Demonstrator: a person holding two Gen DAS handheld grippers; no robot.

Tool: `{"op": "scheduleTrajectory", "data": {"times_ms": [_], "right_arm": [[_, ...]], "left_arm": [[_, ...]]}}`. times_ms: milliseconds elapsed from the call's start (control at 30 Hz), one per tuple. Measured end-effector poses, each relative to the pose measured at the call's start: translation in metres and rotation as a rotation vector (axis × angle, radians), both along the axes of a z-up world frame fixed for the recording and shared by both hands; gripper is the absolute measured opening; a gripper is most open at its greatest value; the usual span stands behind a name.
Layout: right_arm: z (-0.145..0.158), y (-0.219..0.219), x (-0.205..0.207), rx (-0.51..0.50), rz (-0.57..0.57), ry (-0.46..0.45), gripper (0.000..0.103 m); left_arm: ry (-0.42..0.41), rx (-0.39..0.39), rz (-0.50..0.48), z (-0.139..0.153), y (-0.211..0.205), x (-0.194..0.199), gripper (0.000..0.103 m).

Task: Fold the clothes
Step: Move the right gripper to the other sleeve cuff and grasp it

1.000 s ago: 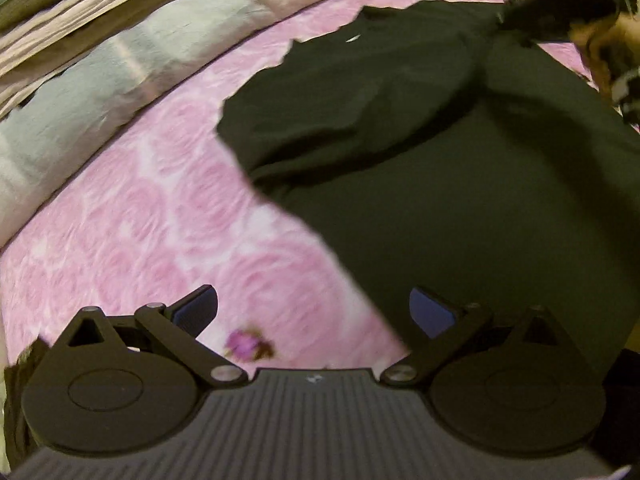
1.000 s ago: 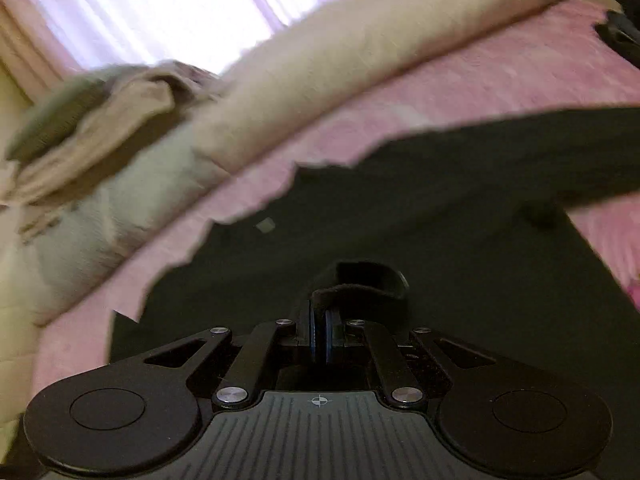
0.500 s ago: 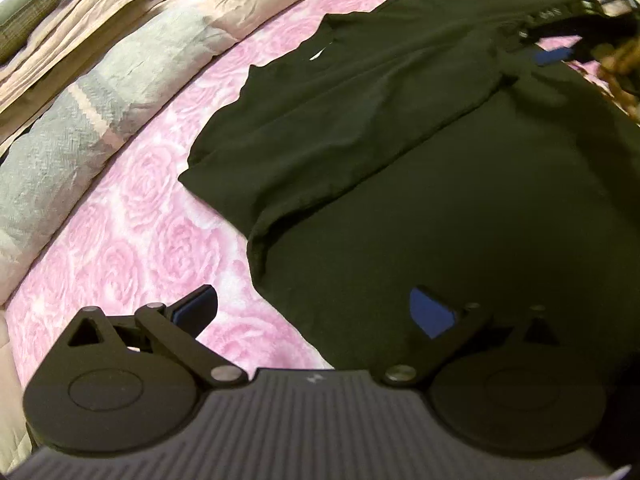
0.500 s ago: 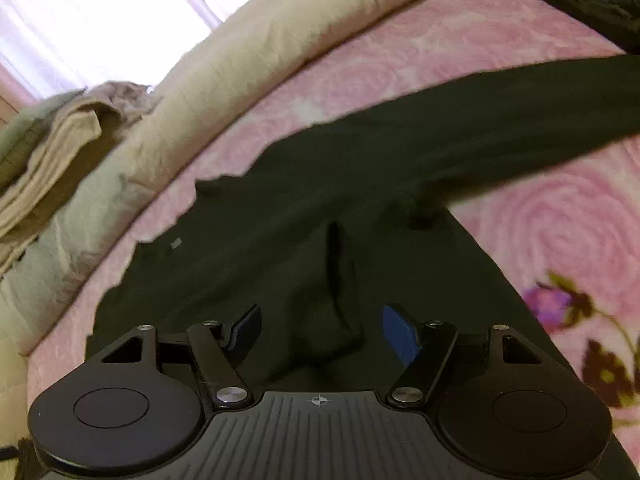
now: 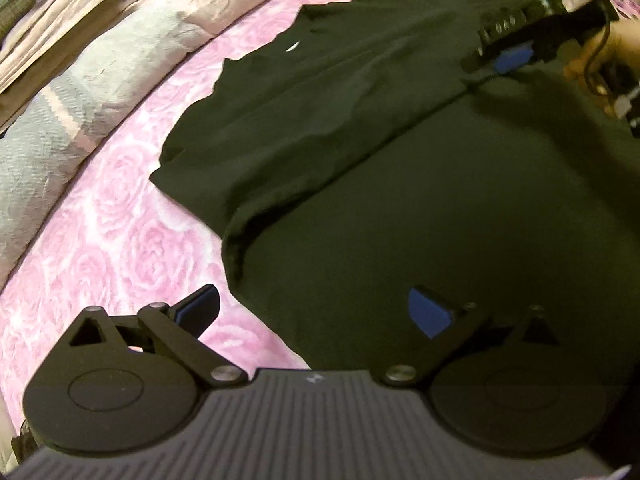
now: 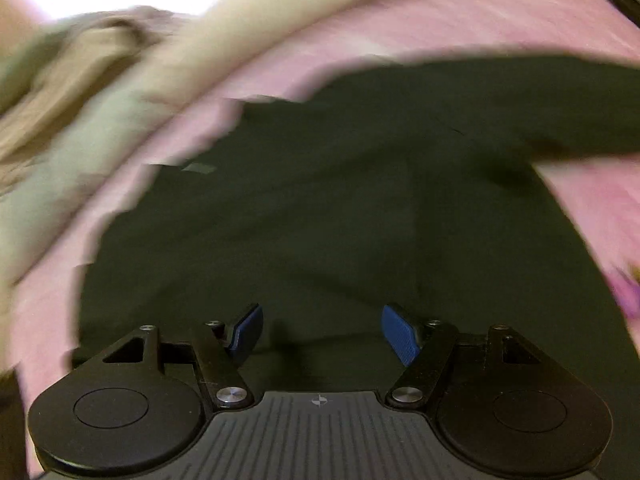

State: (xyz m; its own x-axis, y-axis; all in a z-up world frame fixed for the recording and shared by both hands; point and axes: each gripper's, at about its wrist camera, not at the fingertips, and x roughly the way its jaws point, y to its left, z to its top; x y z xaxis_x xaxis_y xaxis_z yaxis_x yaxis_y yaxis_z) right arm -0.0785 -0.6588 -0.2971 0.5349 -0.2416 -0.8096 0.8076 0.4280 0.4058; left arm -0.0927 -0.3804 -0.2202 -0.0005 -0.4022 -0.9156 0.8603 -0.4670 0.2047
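Note:
A black long-sleeved top [image 5: 400, 184] lies spread on a pink rose-patterned bedspread [image 5: 100, 220]. One sleeve is folded across its body, ending near the left edge of the garment. My left gripper [image 5: 314, 310] hovers open over the top's lower left edge, nothing between its blue pads. At the upper right of the left wrist view the right gripper [image 5: 508, 54] is seen above the top, held by a hand [image 5: 600, 52]. In the blurred right wrist view my right gripper [image 6: 322, 332] is open over the black top [image 6: 340, 208], whose other sleeve [image 6: 540, 88] stretches right.
Folded grey and beige blankets [image 5: 72, 72] line the far edge of the bed. In the right wrist view the same pile of bedding [image 6: 80, 92] is smeared by motion at the upper left. Pink bedspread [image 6: 592, 208] shows to the right of the top.
The right gripper was shut on a fold of the black top one second ago, then let go and opened. It now moves fast. The left gripper rose and stays open.

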Motion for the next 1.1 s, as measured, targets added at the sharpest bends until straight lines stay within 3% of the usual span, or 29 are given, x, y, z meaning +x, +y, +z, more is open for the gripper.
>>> {"op": "scheduleTrajectory", "data": {"times_ms": [233,500,733,867,900,933,1000,1067,1100], "right_arm": [[0.047,0.011,-0.064,-0.105,-0.157,0.026,0.070],[0.075,-0.058,-0.209,-0.145,-0.511,-0.003,0.070],[0.044,-0.128,-0.299,-0.113,-0.618,-0.055,0.070],[0.026,-0.168,-0.349,-0.092,-0.677,-0.084,0.069],[0.021,-0.178,-0.362,-0.087,-0.692,-0.092,0.066],[0.016,-0.188,-0.375,-0.082,-0.706,-0.099,0.052],[0.007,-0.208,-0.400,-0.072,-0.736,-0.114,0.045],[0.005,-0.215,-0.407,-0.058,-0.744,-0.131,0.026],[0.005,-0.217,-0.407,-0.050,-0.741,-0.120,0.005]], "left_arm": [[0.032,0.001,-0.089,0.008,-0.006,-0.021,0.099],[0.031,-0.023,-0.133,0.018,-0.051,-0.111,0.099],[0.040,0.008,-0.120,0.007,-0.101,-0.235,0.099],[0.041,0.020,-0.185,0.006,-0.116,-0.300,0.099],[0.034,0.018,-0.210,0.007,-0.118,-0.313,0.099],[0.026,0.017,-0.235,0.006,-0.120,-0.324,0.099],[0.016,0.019,-0.262,0.006,-0.122,-0.339,0.099],[0.013,0.027,-0.267,0.005,-0.125,-0.346,0.099],[0.010,0.030,-0.266,0.005,-0.125,-0.347,0.099]]}}
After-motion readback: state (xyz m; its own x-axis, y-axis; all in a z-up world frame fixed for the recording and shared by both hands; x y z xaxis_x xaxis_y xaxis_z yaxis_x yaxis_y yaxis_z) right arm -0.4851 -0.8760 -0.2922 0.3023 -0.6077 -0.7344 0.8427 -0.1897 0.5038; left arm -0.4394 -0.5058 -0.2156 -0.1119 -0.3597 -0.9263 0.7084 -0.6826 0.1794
